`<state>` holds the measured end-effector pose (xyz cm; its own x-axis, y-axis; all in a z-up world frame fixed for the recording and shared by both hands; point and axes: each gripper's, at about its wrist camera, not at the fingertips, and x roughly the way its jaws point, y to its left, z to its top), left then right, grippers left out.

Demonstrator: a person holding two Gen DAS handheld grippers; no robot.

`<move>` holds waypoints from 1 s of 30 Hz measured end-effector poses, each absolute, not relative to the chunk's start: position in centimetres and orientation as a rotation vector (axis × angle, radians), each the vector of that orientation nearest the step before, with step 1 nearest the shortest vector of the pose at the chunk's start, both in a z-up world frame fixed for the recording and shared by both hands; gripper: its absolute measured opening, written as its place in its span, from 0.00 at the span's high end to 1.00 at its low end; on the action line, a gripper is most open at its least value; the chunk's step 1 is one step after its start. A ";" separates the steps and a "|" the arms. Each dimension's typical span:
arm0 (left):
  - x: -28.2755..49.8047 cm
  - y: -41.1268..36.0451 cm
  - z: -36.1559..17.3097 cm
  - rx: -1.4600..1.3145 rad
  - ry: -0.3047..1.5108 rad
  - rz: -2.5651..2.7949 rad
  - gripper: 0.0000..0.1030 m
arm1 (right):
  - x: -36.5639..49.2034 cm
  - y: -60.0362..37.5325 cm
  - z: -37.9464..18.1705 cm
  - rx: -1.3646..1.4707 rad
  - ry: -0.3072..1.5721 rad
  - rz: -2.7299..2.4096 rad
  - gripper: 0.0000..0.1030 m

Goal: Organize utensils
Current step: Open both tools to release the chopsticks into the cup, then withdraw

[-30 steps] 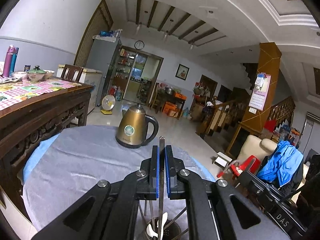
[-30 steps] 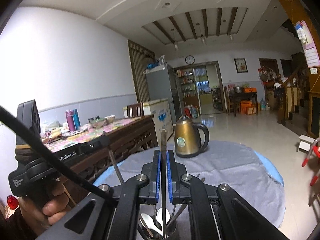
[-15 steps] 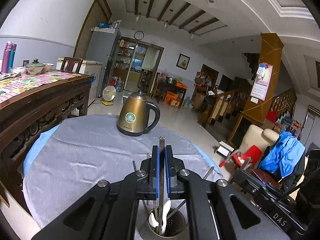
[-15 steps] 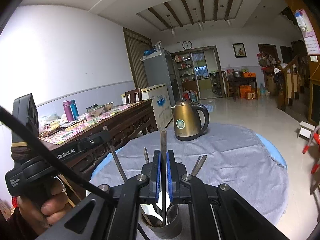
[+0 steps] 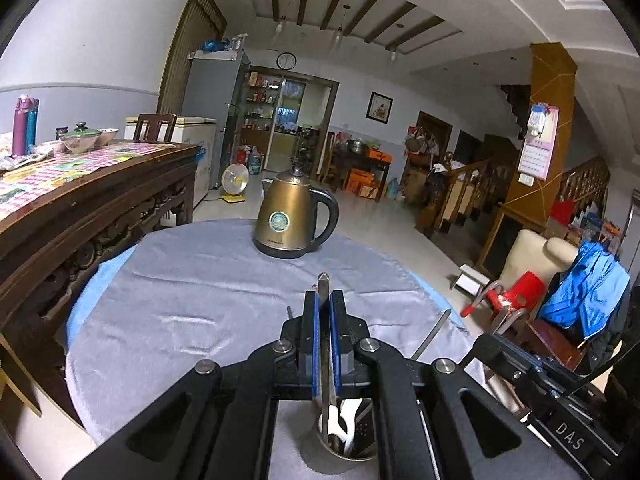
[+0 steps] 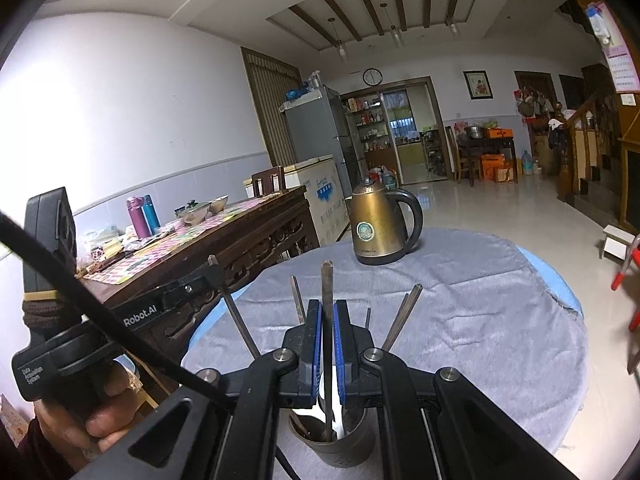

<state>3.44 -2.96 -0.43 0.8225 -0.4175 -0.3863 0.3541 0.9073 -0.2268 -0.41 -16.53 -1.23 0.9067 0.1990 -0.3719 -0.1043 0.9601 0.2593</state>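
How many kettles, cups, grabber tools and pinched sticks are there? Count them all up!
Kettle: 1
Cup: 1
Tools: 2, left tool and right tool
Pinched sticks: 2, left stick and right stick
Total: 6

Matt black plastic on the left gripper (image 5: 325, 344) and right gripper (image 6: 327, 344), with smooth blue pads (image 5: 315, 344) and bright steel pivot bolts. Dull, worn metal on the utensil (image 5: 323, 320) pinched in the left and on the darker utensil (image 6: 327, 320) in the right. Brushed grey metal, perforated low on its wall, for the holder cup (image 6: 352, 446); glossy white plastic or ceramic on the spoon (image 5: 347, 420) inside. Soft grey cloth (image 5: 192, 300), faintly sheened and creased, frayed at the edge. Satin bronze metal on the kettle (image 5: 288, 216), glossy black plastic handle. Dark carved, polished wood on the side table (image 5: 104, 216)
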 end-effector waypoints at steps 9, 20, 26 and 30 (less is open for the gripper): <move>3.2 -2.9 -0.6 -0.116 0.465 -0.384 0.94 | -0.5 -16.1 -1.7 0.245 0.429 0.157 0.94; 2.8 -2.4 -0.7 -0.104 0.484 -0.363 0.94 | -0.7 -15.8 -1.9 0.244 0.441 0.162 0.94; 2.8 -2.2 -1.0 -0.101 0.500 -0.348 0.93 | -0.6 -15.8 -2.1 0.252 0.453 0.149 0.93; 2.7 -2.1 -1.1 -0.084 0.509 -0.331 0.92 | -0.8 -15.8 -2.4 0.255 0.459 0.147 0.92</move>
